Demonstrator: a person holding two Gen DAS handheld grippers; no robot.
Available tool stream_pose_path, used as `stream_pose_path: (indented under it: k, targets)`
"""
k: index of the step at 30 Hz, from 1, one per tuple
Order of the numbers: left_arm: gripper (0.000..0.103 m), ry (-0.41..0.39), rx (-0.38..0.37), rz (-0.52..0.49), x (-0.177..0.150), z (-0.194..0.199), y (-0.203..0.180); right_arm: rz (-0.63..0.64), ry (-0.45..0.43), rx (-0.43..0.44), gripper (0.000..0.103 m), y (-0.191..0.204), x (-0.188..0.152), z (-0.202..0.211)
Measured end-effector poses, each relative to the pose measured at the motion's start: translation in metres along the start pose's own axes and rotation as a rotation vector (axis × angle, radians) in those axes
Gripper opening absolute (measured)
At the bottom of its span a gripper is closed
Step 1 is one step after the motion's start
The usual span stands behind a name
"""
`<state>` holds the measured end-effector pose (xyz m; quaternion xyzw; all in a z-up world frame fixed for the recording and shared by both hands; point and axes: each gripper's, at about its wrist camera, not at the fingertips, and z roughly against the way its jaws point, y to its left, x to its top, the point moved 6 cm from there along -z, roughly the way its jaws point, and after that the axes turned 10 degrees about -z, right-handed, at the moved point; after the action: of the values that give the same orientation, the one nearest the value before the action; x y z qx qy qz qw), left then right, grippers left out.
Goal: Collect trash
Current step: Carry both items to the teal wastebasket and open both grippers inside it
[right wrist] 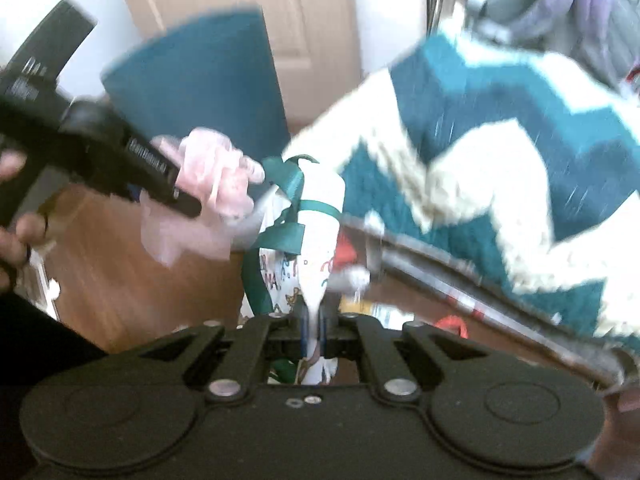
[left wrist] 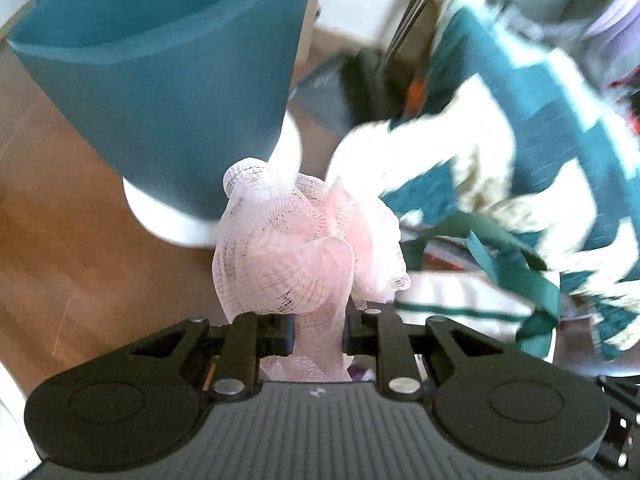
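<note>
The left tongs (left wrist: 319, 338) pinch a pink mesh puff (left wrist: 296, 240), held in the air beside a teal bin (left wrist: 168, 92) above the wooden floor (left wrist: 60, 240). The right tongs (right wrist: 315, 334) clamp the white printed bag (right wrist: 316, 240) with green ribbon handles (right wrist: 292, 200), just beside the puff.

both wrist views: steeply down, close | shared: teal bin (left wrist: 168, 92) (blurred)

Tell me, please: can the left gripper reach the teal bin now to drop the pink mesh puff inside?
Probably yes. The left gripper, shut on the pink mesh puff, hangs just in front of the teal bin. Nothing stands between them, but the bin's opening faces away from this view.
</note>
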<state>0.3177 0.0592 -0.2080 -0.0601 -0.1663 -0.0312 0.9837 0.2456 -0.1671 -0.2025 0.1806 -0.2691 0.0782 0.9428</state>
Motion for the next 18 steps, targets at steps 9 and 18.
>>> stream_pose_path:
  k: [9, 18]
  targets:
    - [0.020, -0.240, -0.014, -0.004, 0.031, 0.116, 0.016, 0.095, -0.220, 0.040, 0.004, 0.056, 0.090, 0.071]
    - [0.020, -0.382, 0.107, -0.011, 0.101, 0.165, 0.064, 0.136, -0.337, 0.073, 0.004, 0.133, 0.186, 0.068]
